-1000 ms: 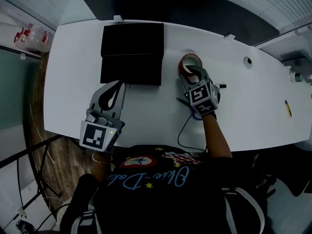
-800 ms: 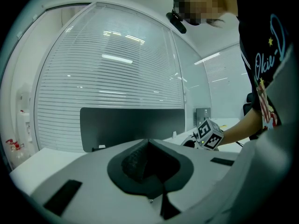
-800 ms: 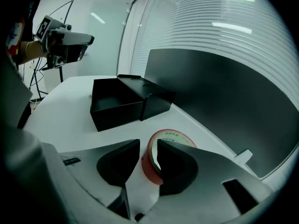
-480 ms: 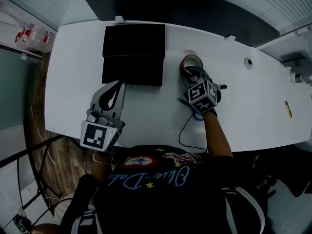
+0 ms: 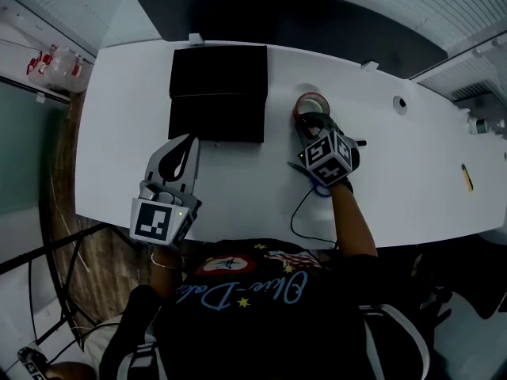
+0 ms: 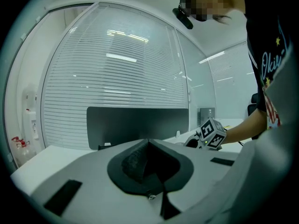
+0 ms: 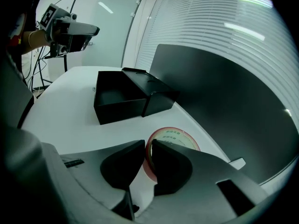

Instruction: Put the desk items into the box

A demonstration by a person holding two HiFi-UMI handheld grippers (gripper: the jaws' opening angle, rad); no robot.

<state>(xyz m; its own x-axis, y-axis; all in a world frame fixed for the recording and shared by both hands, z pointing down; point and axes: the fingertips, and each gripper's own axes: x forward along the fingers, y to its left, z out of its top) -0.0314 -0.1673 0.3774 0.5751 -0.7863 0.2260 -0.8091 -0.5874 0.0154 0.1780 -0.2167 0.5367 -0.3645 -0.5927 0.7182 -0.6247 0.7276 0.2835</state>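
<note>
A red tape roll (image 5: 310, 101) (image 7: 175, 136) lies flat on the white desk (image 5: 119, 117), right of the open black box (image 5: 216, 93) (image 7: 117, 97). My right gripper (image 5: 311, 119) (image 7: 147, 146) points down at the roll's near side, with one jaw inside the ring and the other outside. Its jaws have just been closing and now pinch the roll's wall. My left gripper (image 5: 181, 150) (image 6: 148, 146) hovers in front of the box's near left corner, shut and holding nothing.
A dark partition panel (image 5: 293, 14) stands along the desk's far edge. A small yellow item (image 5: 468, 177) lies at the far right, near a round desk hole (image 5: 401, 101). A thin cable (image 5: 297, 212) runs under my right wrist to the front edge.
The right gripper's jaws have closed from wide open onto the tape roll's wall, and its marker cube has rolled a little. The left gripper has stayed where it was.
</note>
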